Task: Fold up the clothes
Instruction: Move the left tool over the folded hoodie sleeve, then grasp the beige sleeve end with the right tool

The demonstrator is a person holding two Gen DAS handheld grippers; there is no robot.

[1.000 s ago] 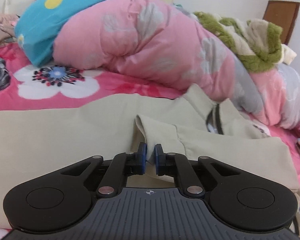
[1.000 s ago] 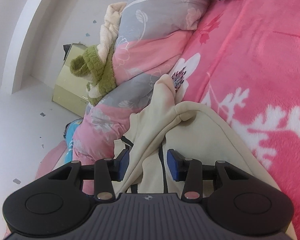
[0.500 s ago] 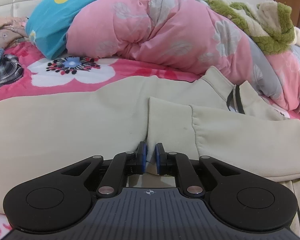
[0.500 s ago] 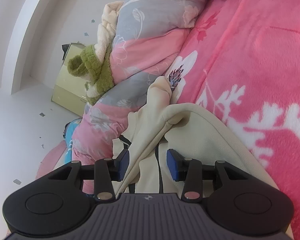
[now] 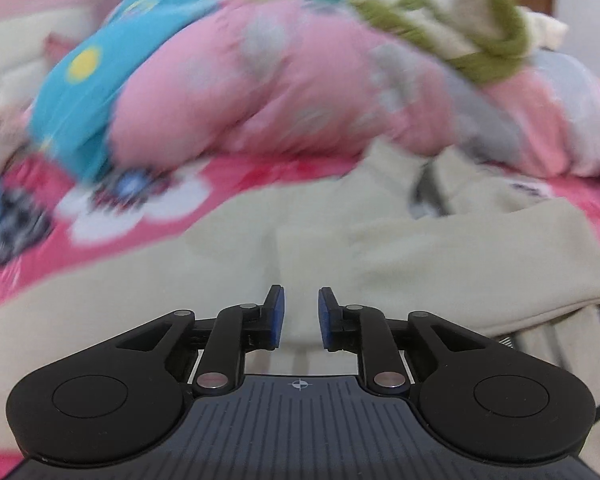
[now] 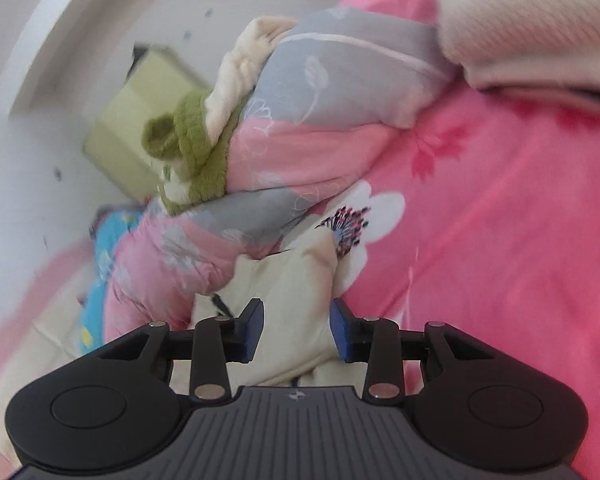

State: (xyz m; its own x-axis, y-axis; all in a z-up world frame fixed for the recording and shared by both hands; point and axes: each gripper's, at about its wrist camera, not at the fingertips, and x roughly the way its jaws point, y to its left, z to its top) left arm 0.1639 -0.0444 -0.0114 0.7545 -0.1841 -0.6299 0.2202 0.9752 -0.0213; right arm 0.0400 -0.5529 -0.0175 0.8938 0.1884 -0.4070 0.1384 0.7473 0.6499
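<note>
Left wrist view, blurred: the left tongs [image 5: 299,316] stand slightly parted, gripping nothing, over the cream zip-front fleece jacket [image 5: 400,248] spread on the pink flowered bed [image 5: 204,184]. Right wrist view: the right tongs [image 6: 297,330] gape wider, empty, over the jacket's collar [image 6: 296,280] beside a pink-and-grey quilt [image 6: 300,152]. No writing is legible.

Both views are evenly and softly lit, bright without glare or hard shadows; only faint shade sits under each gripper body. In the left wrist view, everything ahead of the left gripper [image 5: 299,317] is smeared by motion blur, worst on the pink duvet [image 5: 284,92] and the cream garment [image 5: 440,256] beyond the fingers, while the gripper itself stays crisp. Ahead of the right gripper [image 6: 296,330] blur is milder, strongest to its left. Fisheye curvature bends both frames toward dark corners.
</note>
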